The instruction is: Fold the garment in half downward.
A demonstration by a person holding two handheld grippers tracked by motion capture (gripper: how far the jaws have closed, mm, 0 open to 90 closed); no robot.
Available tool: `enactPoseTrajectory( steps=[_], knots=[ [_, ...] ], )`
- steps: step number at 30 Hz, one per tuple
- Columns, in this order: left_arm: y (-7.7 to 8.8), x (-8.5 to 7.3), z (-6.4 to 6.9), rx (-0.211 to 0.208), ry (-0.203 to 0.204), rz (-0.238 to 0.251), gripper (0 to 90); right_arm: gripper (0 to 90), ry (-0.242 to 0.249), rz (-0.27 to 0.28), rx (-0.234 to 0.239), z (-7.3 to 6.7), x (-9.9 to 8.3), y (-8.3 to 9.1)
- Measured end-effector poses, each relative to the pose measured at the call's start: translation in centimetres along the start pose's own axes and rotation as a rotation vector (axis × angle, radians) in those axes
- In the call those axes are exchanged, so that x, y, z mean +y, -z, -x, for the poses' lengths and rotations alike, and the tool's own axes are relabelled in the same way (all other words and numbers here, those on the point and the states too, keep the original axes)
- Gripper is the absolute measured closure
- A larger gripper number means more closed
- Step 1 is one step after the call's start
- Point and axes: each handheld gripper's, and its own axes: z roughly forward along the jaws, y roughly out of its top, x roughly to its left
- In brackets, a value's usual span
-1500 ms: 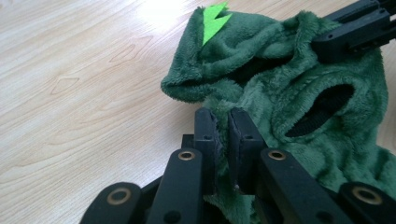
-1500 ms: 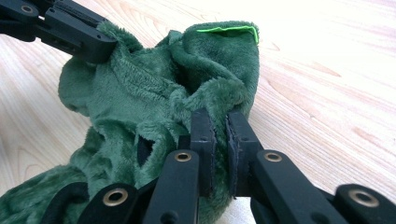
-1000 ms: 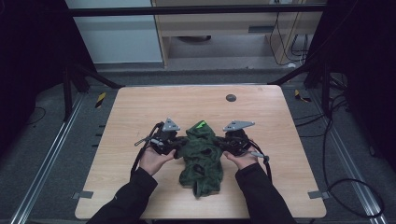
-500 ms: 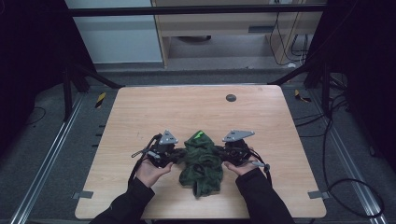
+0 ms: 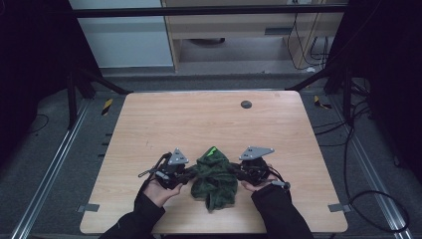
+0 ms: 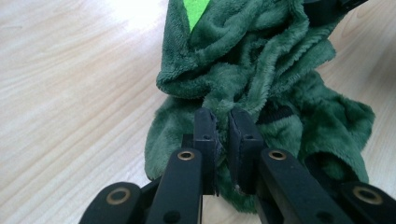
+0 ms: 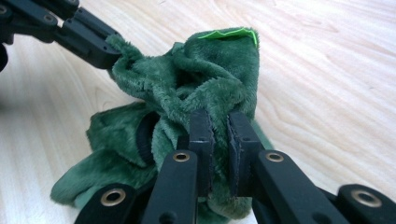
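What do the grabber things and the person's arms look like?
Each gripper is black. The left gripper and the right gripper each carry a grey three-cornered plate on top, and thin dark cables trail from them. Close up, the left gripper has two flat black jaws on arms with brass-coloured round rivets; the right gripper looks alike. The person wears dark long sleeves.
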Motion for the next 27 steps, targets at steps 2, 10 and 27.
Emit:
enactPoseTrajectory(
  steps=[2,10,27],
  knots=[
    [0.1,-0.3,0.1,-0.007,0.007,-0.003,82.6,81.9,0.007,-0.007,0.008,-0.3,-0.3,-0.1],
    [0.2,-1.3,0.8,-0.021,0.0,-0.023,82.3,80.3,0.006,-0.008,0.024,-0.9,-1.3,0.3],
    [-0.2,-2.6,2.0,-0.052,-0.015,-0.068,82.2,77.4,-0.016,-0.05,0.054,-2.0,-3.6,0.8]
  ],
)
